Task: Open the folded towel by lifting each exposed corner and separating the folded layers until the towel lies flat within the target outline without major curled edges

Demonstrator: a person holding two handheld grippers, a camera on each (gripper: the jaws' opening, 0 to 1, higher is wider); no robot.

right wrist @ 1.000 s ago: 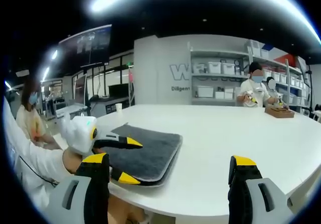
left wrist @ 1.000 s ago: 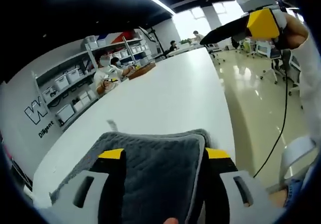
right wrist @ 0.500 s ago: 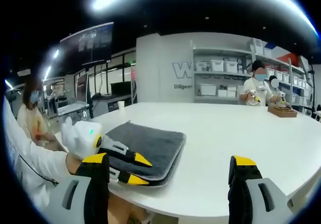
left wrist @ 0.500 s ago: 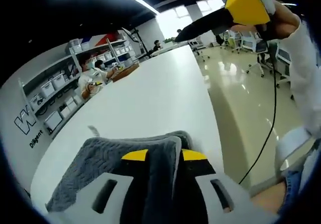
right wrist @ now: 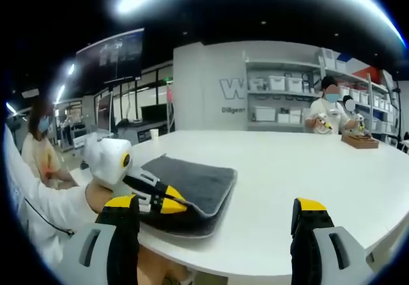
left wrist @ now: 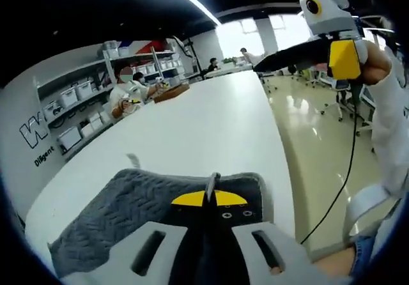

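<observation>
A folded grey towel (left wrist: 121, 202) lies at the near end of the white table (left wrist: 211, 125). My left gripper (left wrist: 209, 199) is shut on the towel's near edge, and a thin fold of cloth stands up between its yellow tips. From the right gripper view, the left gripper (right wrist: 169, 202) pinches the towel (right wrist: 195, 179) at the corner nearest the table's edge. My right gripper (right wrist: 214, 203) hangs wide open in the air off the table (right wrist: 307, 170), with nothing between its jaws. It also appears high at the right as the right gripper (left wrist: 275, 58), above the table's edge.
A masked person (right wrist: 329, 115) sits at the far side with a wooden tray (right wrist: 356, 142). Shelves with white bins (right wrist: 275, 100) line the back wall. Another person (right wrist: 38, 147) sits at the left. Office chairs (left wrist: 348, 87) stand on the shiny floor beyond the table's edge.
My left gripper's jaws, open around the towel's corner a second ago, have come together on its edge. The right gripper has stayed open and barely moved.
</observation>
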